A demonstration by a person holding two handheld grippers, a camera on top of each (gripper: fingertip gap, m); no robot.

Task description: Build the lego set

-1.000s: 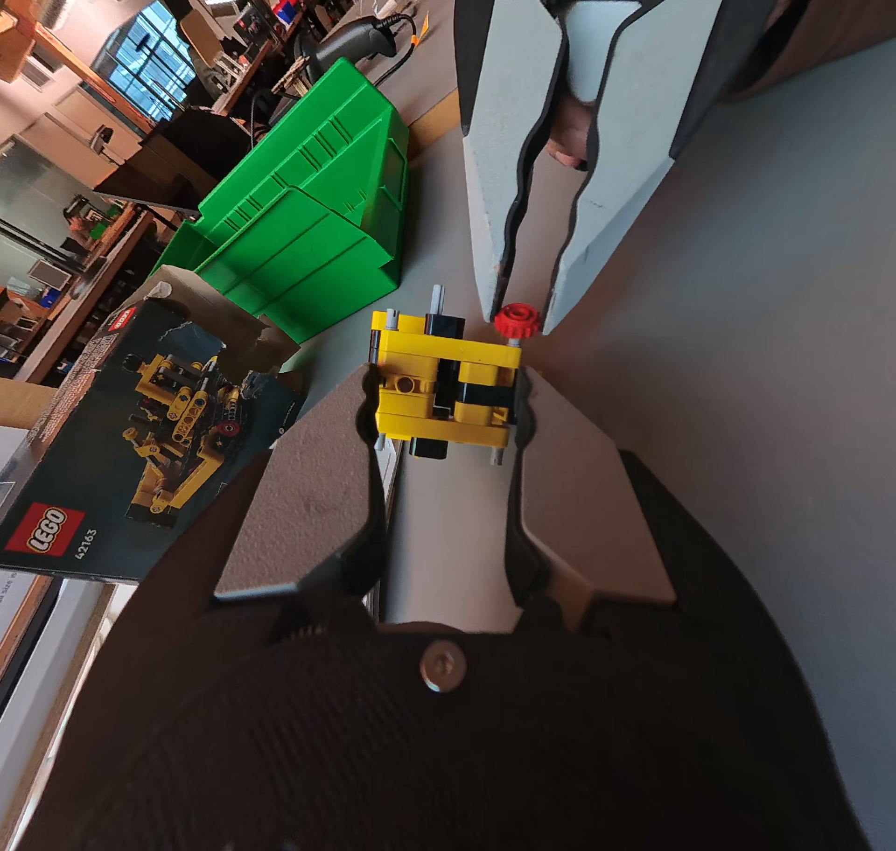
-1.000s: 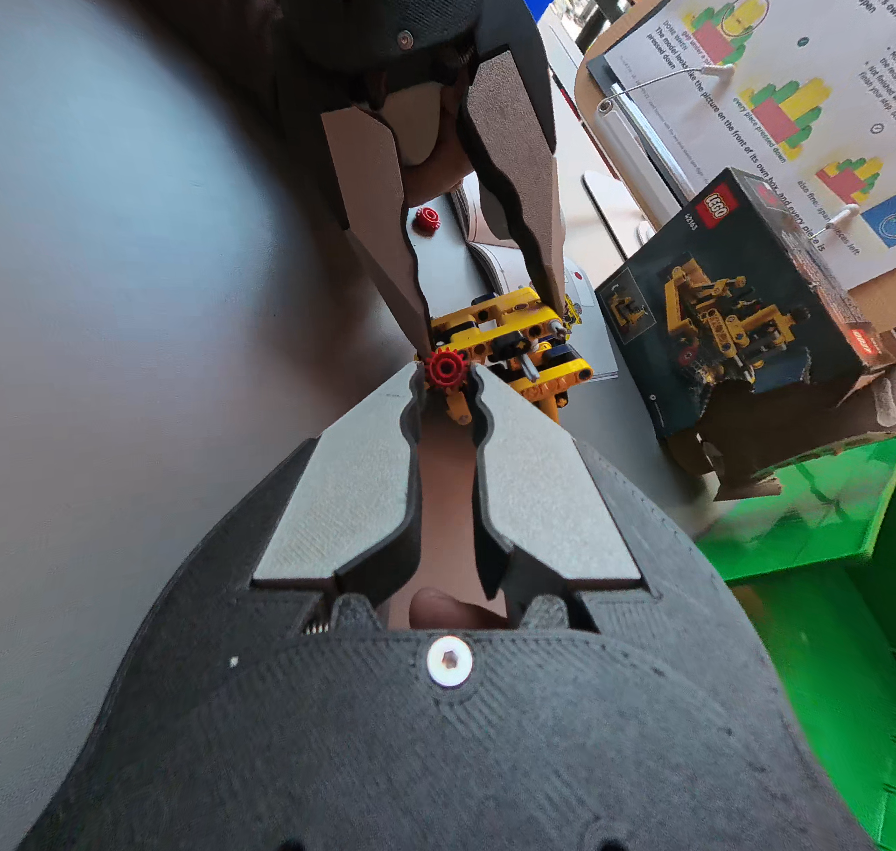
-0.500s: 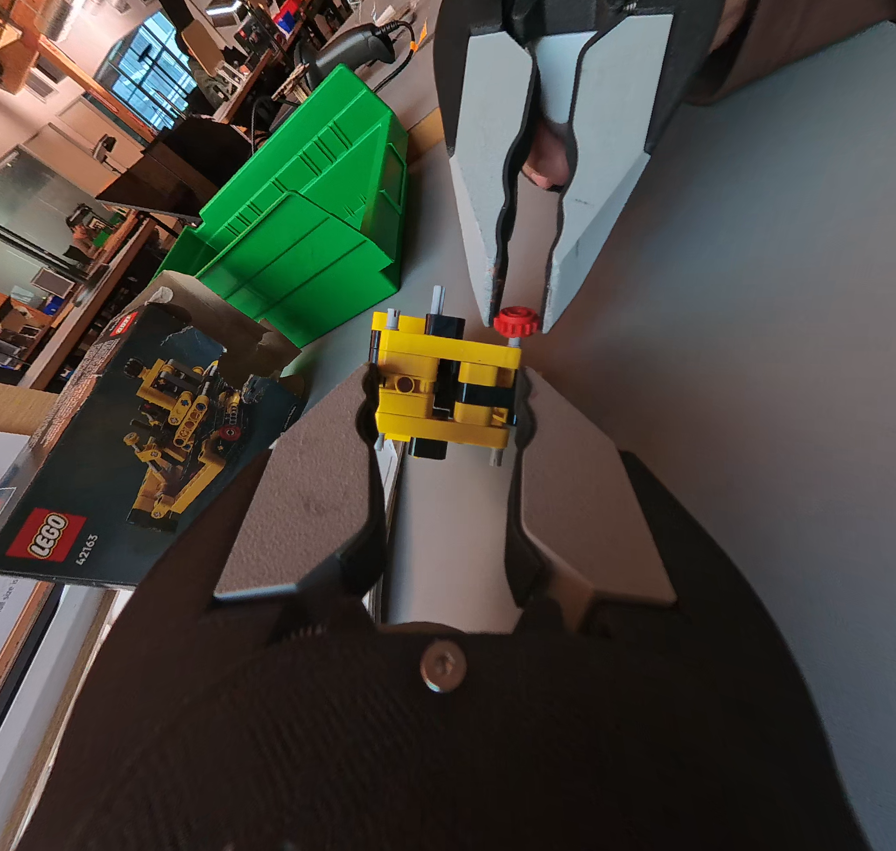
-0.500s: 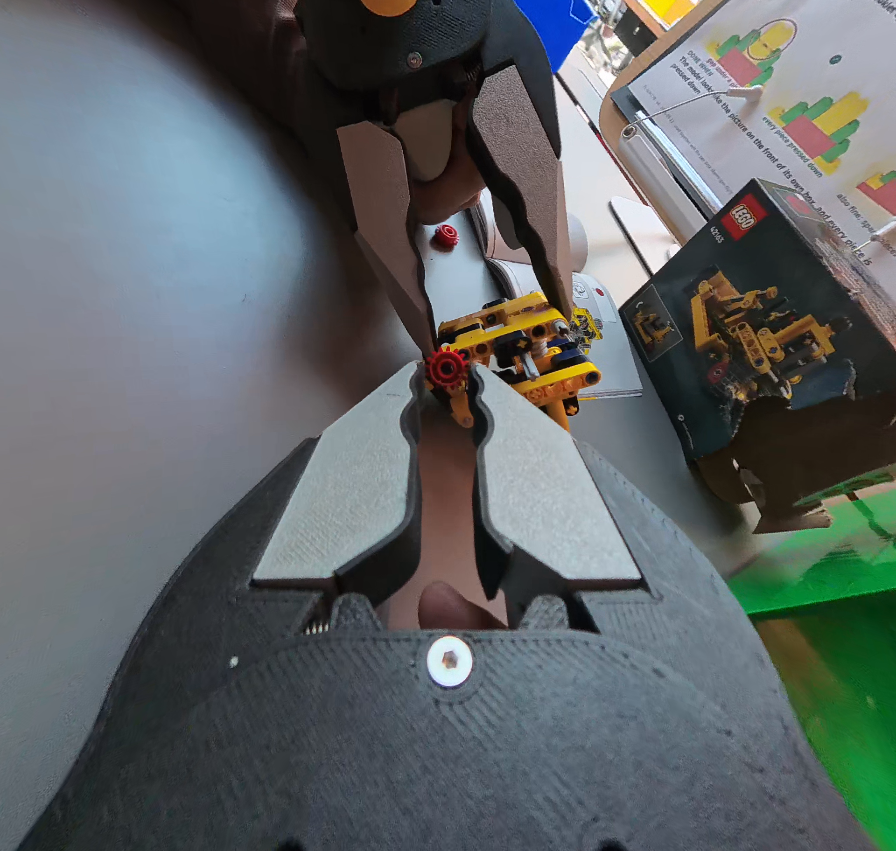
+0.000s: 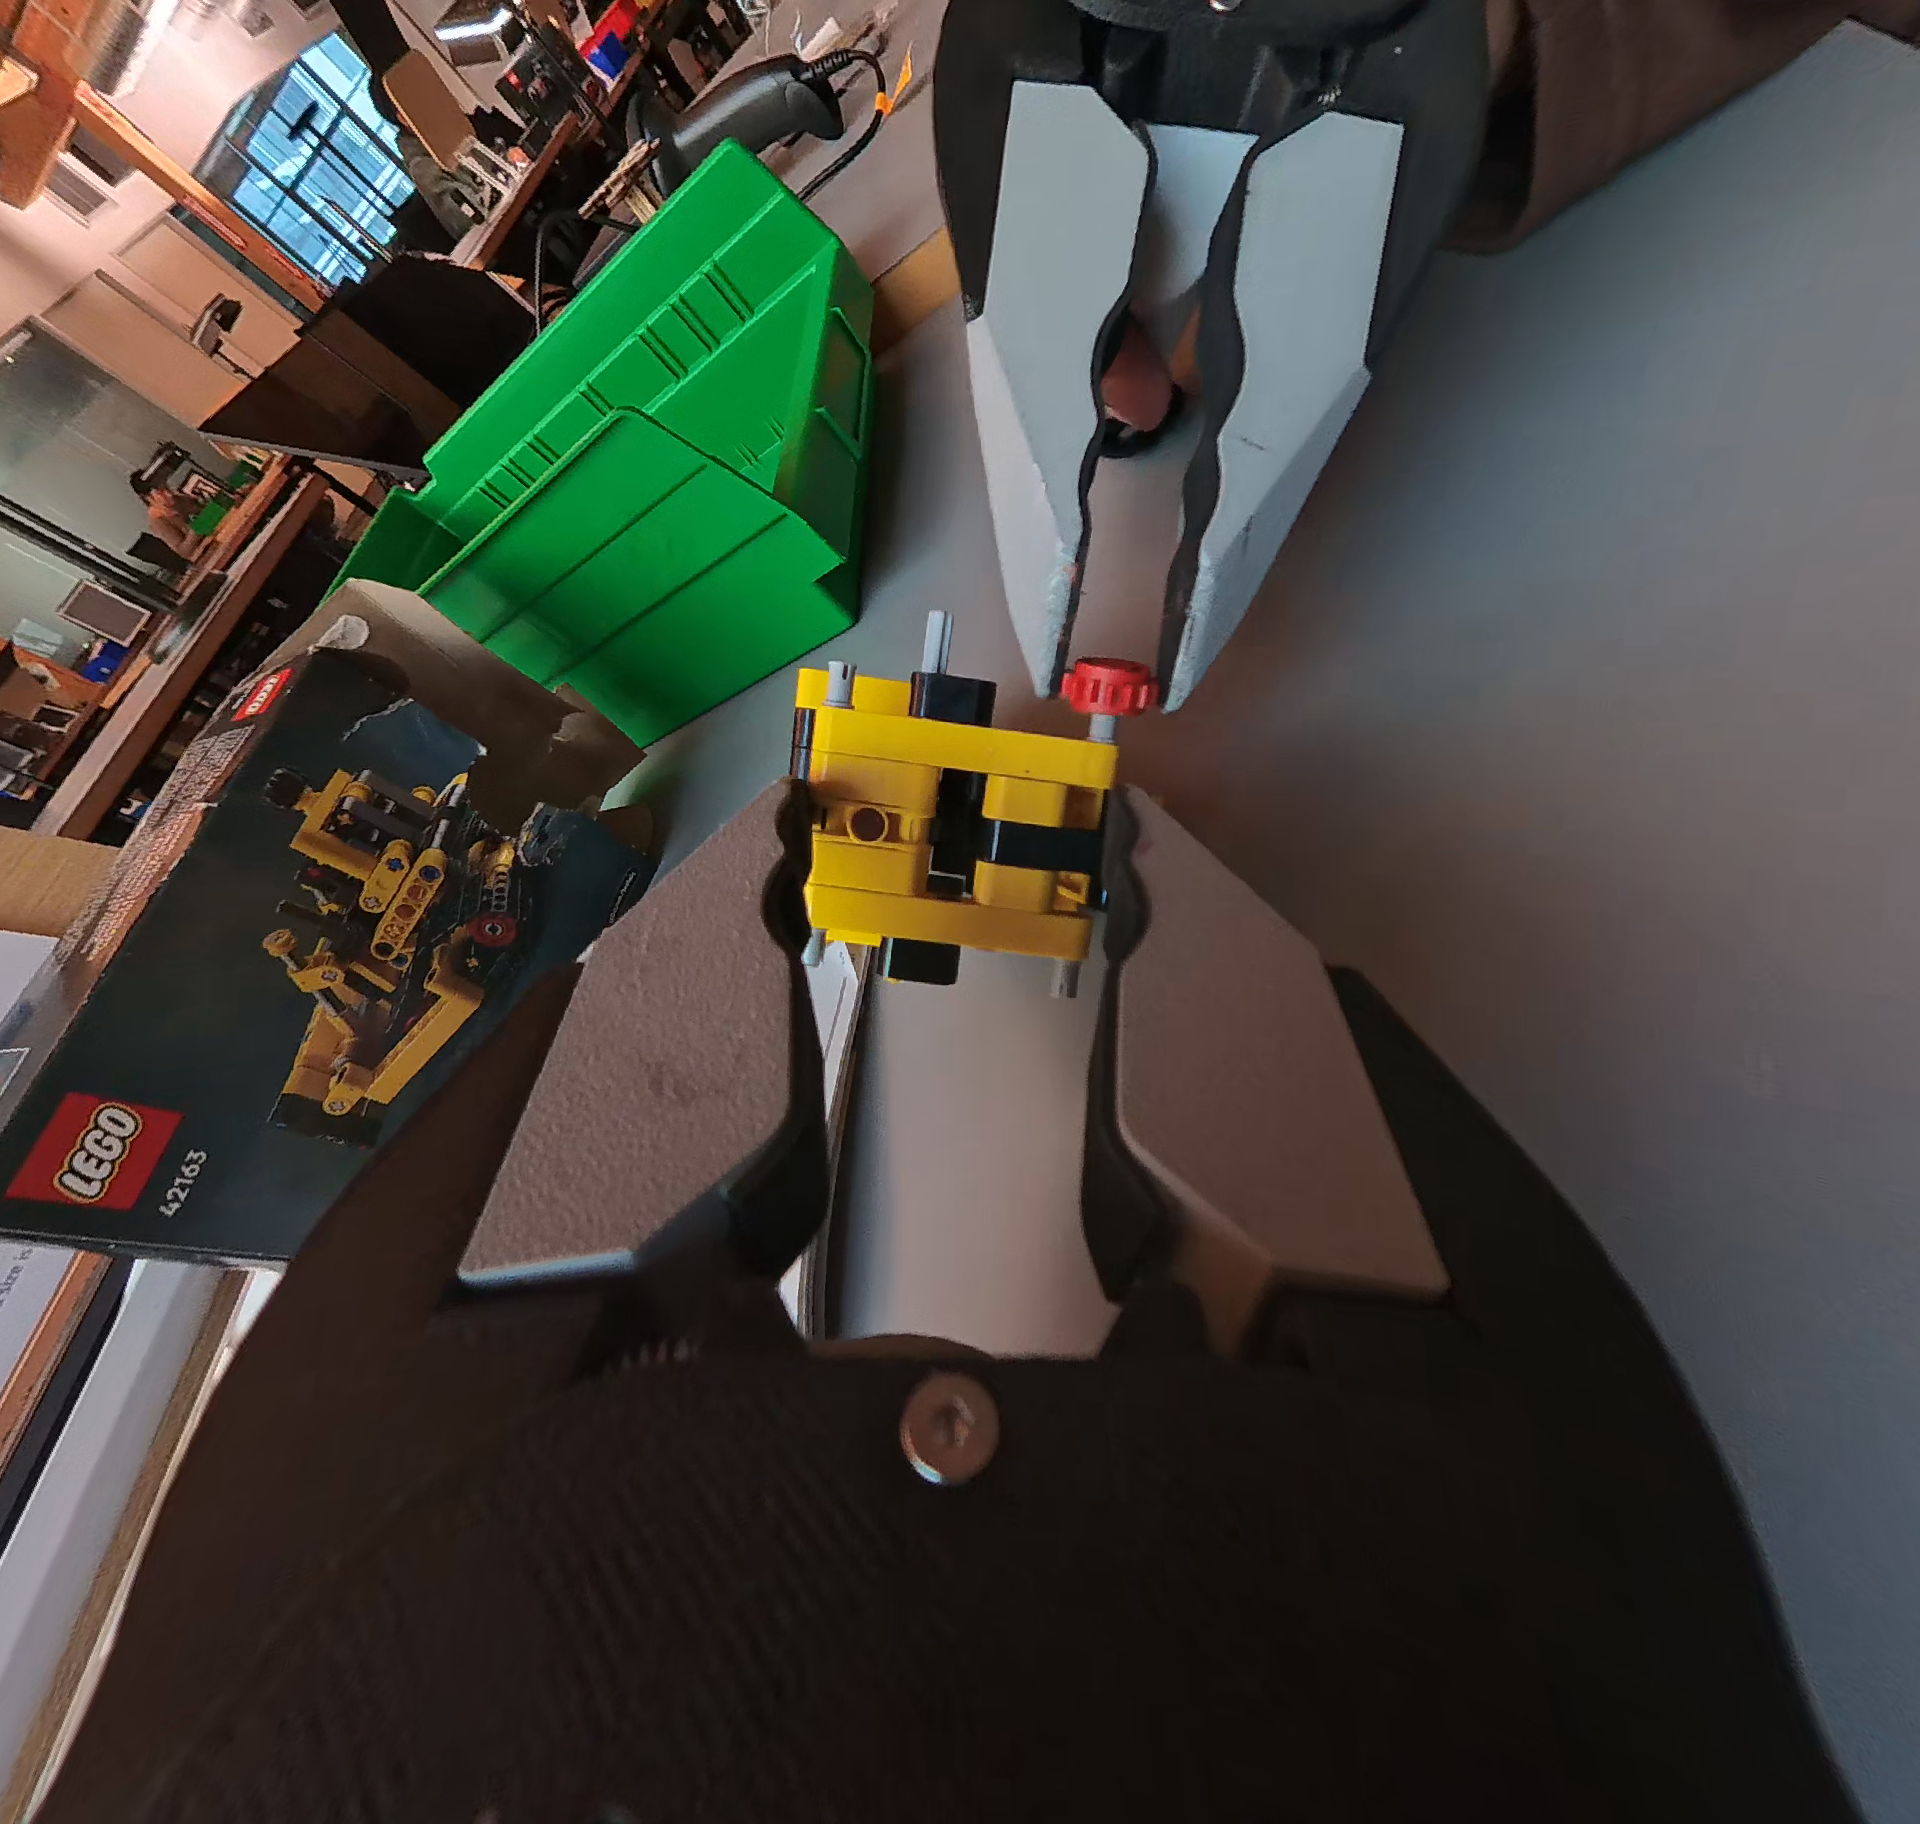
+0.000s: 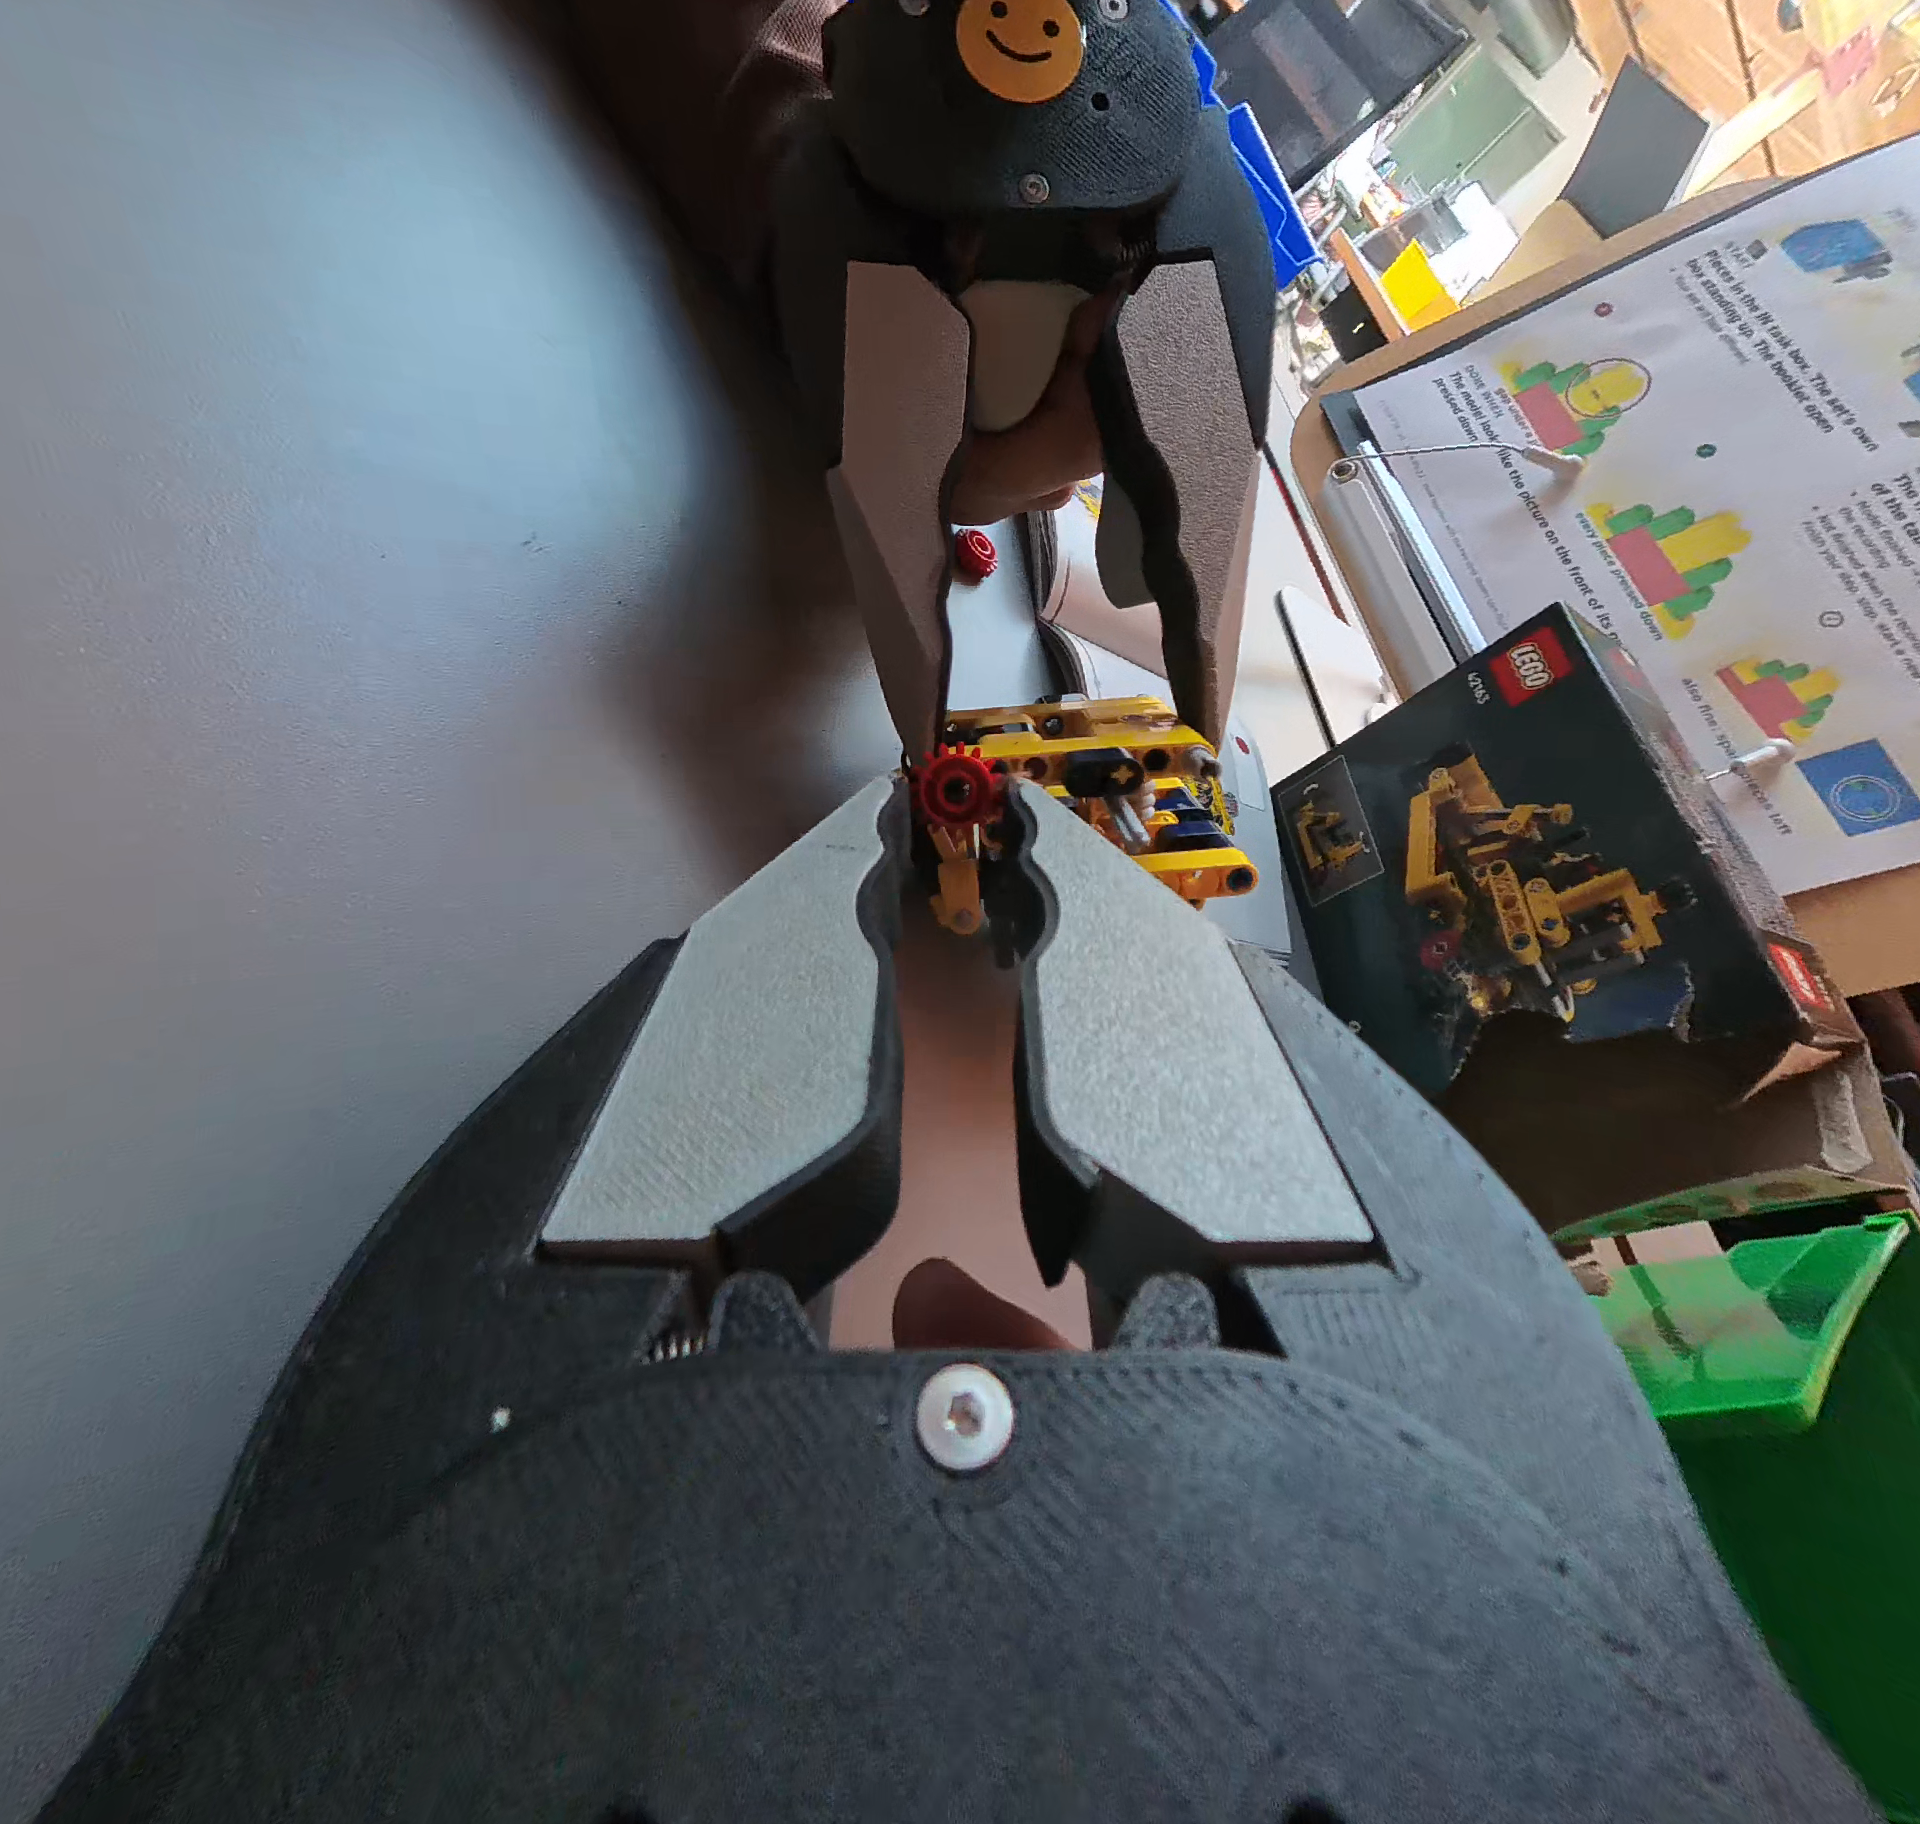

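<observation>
My left gripper (image 5: 954,829) is shut on a yellow and black lego assembly (image 5: 951,839), held above the grey table (image 5: 1610,839). My right gripper (image 5: 1110,688), with grey fingers, comes in from the top and is shut on a small red gear (image 5: 1109,685). The gear sits on a grey axle (image 5: 1099,727) that sticks out of the assembly's far right corner. In the right wrist view the red gear (image 6: 951,789) lies between my right gripper's tips (image 6: 961,803). The assembly (image 6: 1101,777) hangs behind it in the left gripper's brown fingers (image 6: 899,486).
Green bins (image 5: 665,486) stand at the back left, with the torn lego box (image 5: 312,964) in front of them. A second red piece (image 6: 975,553) lies on the table. A printed instruction sheet (image 6: 1662,527) on a board stands behind the box (image 6: 1538,870). Both grippers' tips are close together, under 4 cm apart.
My right gripper has swung round the red gear to a more upright line, tips still on it. The gear and the assembly in my left gripper have stayed in place.
</observation>
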